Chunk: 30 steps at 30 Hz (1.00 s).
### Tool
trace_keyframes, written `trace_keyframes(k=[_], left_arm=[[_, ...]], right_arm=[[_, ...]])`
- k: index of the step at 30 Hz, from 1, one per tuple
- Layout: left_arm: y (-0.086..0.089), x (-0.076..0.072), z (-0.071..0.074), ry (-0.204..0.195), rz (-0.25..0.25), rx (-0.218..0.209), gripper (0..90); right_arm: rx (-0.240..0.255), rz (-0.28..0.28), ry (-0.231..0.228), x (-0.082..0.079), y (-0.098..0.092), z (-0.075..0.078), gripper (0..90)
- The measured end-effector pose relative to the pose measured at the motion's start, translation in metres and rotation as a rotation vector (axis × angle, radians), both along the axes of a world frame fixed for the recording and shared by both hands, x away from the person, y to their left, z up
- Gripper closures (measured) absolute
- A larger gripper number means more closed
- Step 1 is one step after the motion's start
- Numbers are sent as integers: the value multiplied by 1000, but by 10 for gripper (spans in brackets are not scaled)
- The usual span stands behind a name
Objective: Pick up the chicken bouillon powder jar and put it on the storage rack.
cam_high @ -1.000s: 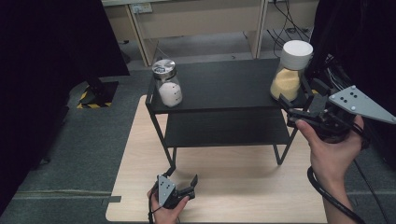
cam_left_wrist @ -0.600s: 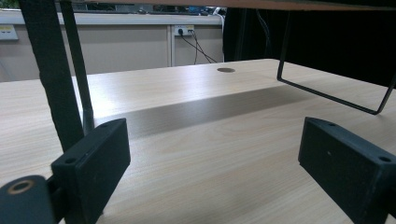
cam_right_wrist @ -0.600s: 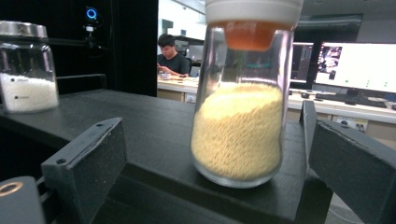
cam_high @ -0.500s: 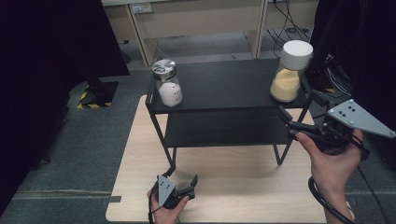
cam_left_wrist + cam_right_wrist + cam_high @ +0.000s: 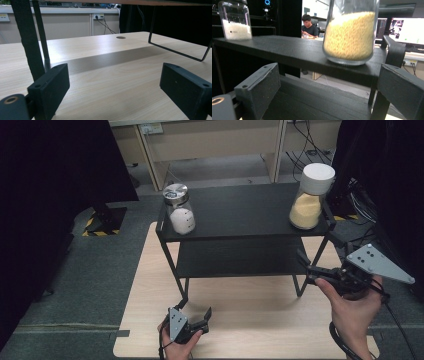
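Note:
A black two-tier shelf (image 5: 240, 215) stands on a light wooden table (image 5: 150, 285). On its top board, a glass jar of yellow grains (image 5: 309, 202) with a white lid sits at the right end. A jar of white grains (image 5: 179, 212) with a metal lid sits at the left end. My right gripper (image 5: 318, 252) hangs open just off the shelf's right front corner, a little below the yellow jar (image 5: 349, 37) and apart from it. The white jar (image 5: 235, 22) is far off to its left. My left gripper (image 5: 196, 313) rests open and empty at the table's front edge.
A shelf leg (image 5: 27, 40) rises just ahead of my left gripper's (image 5: 115, 90) left jaw, with bare tabletop (image 5: 105, 75) under the shelf. The lower board (image 5: 312, 102) lies under my right gripper (image 5: 329, 92). Behind are a seated person (image 5: 308, 25) and monitors (image 5: 407, 28).
My right gripper has drawn back from the yellow jar, down and toward the person, with its jaws open. The jar stays on the shelf. The left gripper has not moved.

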State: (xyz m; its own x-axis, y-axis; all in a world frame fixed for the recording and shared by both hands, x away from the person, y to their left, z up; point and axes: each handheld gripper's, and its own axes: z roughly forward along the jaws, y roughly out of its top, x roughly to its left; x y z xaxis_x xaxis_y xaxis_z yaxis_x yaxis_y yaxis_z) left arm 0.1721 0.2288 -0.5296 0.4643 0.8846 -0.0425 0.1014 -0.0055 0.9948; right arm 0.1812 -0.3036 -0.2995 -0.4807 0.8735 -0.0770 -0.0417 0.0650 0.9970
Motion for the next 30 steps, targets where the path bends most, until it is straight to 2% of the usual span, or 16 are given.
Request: trace_keyframes(k=[17,30], left_arm=[[0,0,0,-2,0,-1,85],[0,0,0,-4,-1,2,85]], right_arm=[[4,33,35,-8,-1,-24,49],[5,33,73,-9,-2,-41,49]])
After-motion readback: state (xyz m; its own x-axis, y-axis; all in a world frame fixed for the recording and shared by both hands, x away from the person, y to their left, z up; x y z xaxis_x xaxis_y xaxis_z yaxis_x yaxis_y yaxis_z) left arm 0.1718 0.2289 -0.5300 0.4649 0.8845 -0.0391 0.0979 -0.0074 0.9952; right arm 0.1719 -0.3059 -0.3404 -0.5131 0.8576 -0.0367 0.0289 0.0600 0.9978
